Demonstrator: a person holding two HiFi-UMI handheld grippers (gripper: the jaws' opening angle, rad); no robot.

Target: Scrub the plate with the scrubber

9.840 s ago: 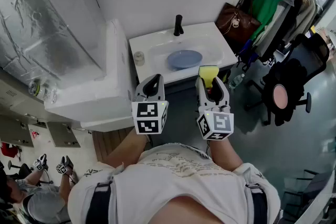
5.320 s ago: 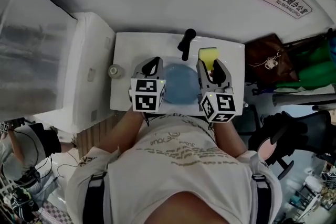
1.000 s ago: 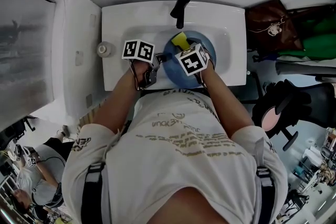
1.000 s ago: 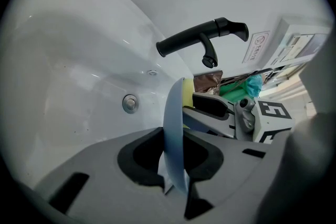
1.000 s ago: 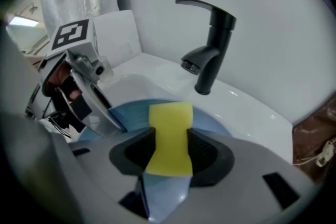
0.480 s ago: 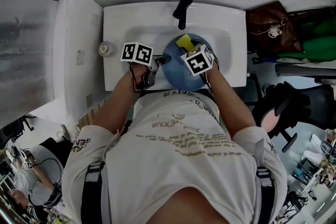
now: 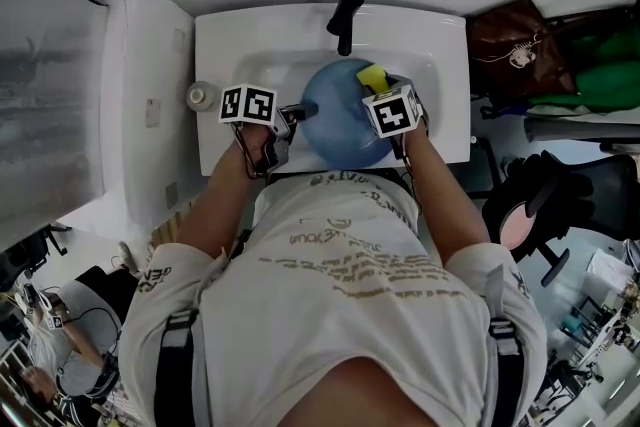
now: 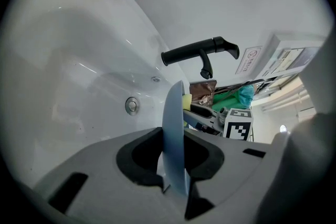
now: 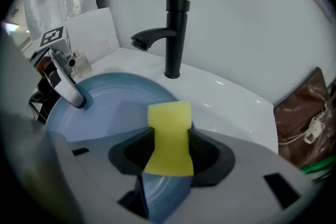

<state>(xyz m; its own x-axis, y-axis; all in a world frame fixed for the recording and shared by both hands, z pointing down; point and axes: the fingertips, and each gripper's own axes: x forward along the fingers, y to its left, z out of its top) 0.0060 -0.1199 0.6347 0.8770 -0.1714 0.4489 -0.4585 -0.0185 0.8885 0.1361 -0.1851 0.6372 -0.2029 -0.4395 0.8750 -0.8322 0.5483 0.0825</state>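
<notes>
Blue round plate [image 7: 340,125] stands tilted above the white sink [image 7: 230,45], rim clamped by left gripper [image 7: 292,112]; right gripper [image 7: 385,87] clamps yellow sponge scrubber [image 7: 372,76] above that sink.

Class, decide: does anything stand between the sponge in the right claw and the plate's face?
Nothing visible does. The sponge, pinched in the right claw, sits directly over the plate. The left claw grips only the plate's rim, off to the side.
</notes>
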